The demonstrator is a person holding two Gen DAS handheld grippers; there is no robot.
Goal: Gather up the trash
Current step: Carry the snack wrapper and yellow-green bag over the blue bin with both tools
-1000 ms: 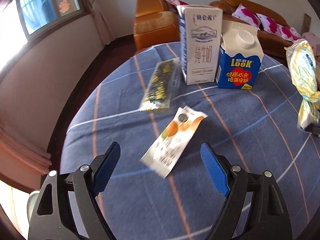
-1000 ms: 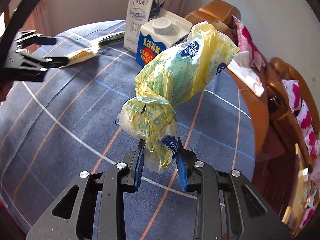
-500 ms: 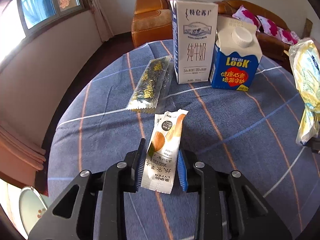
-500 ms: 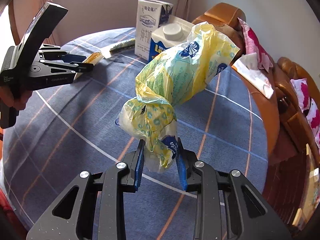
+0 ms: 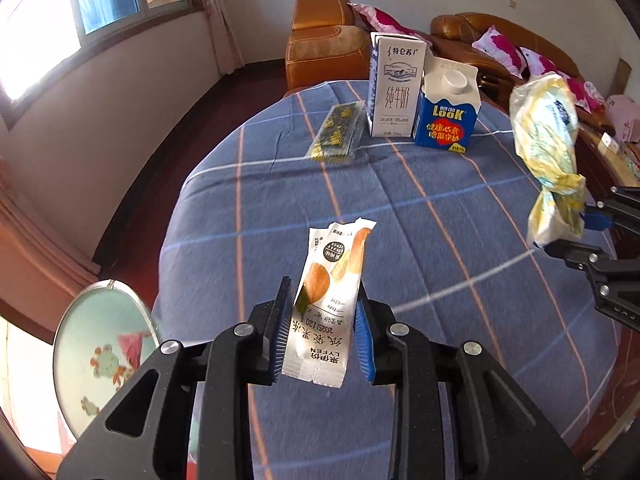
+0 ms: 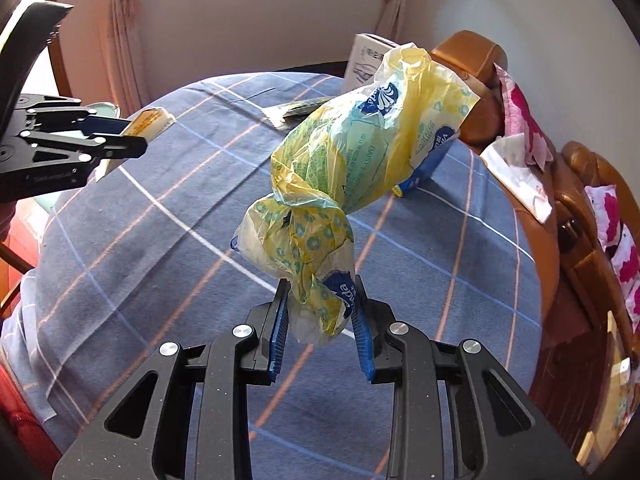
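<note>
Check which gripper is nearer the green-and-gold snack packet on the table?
Left. The left gripper, shut on the white snack wrapper, sits straight back from the green-and-gold packet. The right gripper, holding the yellow plastic bag, is off at the table's far side.

On the table (image 5: 440, 216), the tall carton (image 5: 394, 88) stands between the flat packet (image 5: 336, 132) and the capped carton (image 5: 448, 112).

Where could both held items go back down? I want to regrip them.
Bare tablecloth lies between the left tool and the cartons. Crowded at the far edge: green wrapper, white milk carton, blue carton.
</note>
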